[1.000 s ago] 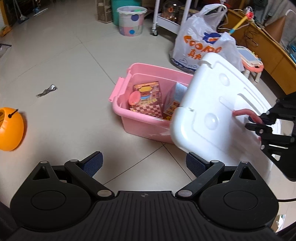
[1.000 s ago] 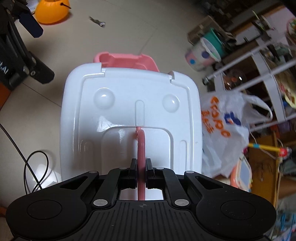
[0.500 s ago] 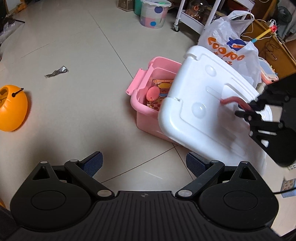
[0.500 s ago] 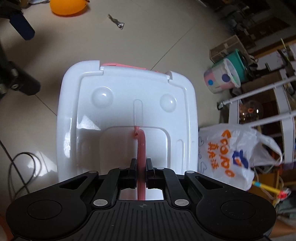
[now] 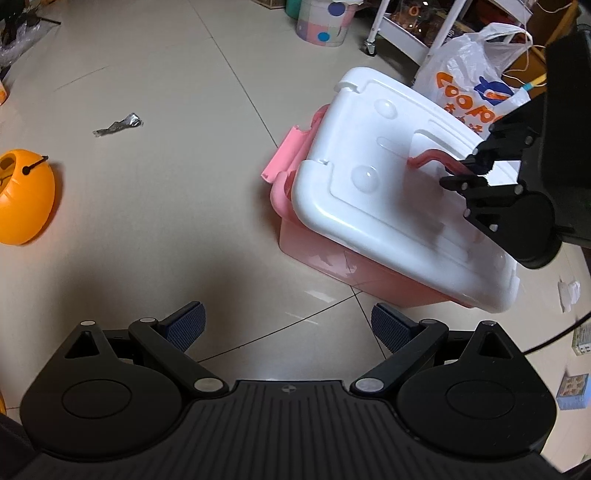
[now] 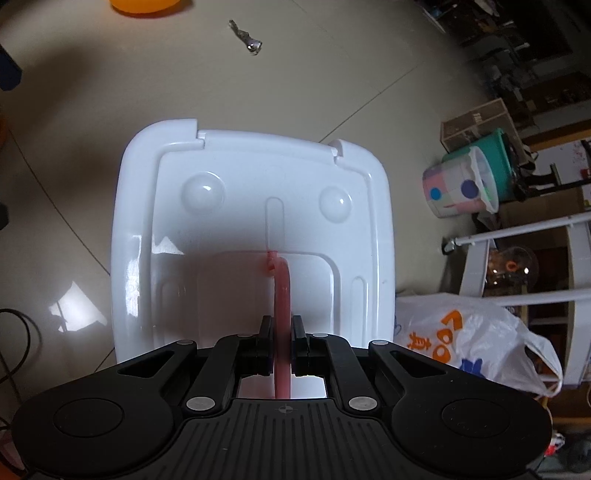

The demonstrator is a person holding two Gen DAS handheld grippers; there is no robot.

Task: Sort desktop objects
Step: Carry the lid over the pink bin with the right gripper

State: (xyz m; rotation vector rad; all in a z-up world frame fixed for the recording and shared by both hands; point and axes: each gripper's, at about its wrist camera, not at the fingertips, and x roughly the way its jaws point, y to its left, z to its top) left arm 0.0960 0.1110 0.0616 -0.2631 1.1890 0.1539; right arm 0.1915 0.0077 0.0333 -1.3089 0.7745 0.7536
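Note:
A pink storage box (image 5: 332,254) stands on the tiled floor, almost fully covered by its white lid (image 5: 384,184). The lid's thin pink handle (image 6: 282,295) is pinched by my right gripper (image 6: 282,332), which is shut on it; the same gripper (image 5: 469,171) shows from the side in the left wrist view. The lid (image 6: 251,229) fills the right wrist view and hides the box there. My left gripper (image 5: 288,325) stands open over bare floor in front of the box, with nothing between its fingers. The box's contents are hidden.
An orange pumpkin-shaped bucket (image 5: 22,195) lies at the left, a crumpled foil scrap (image 5: 118,125) further back. Behind the box are a white printed plastic bag (image 5: 476,88), a pastel dotted bin (image 5: 323,20) and a white cart (image 6: 524,266). Small packets (image 5: 570,391) lie at the right.
The right gripper carried the lid left and down over the pink box, covering the toys inside. My left gripper shifted, so the box now sits further right in its view.

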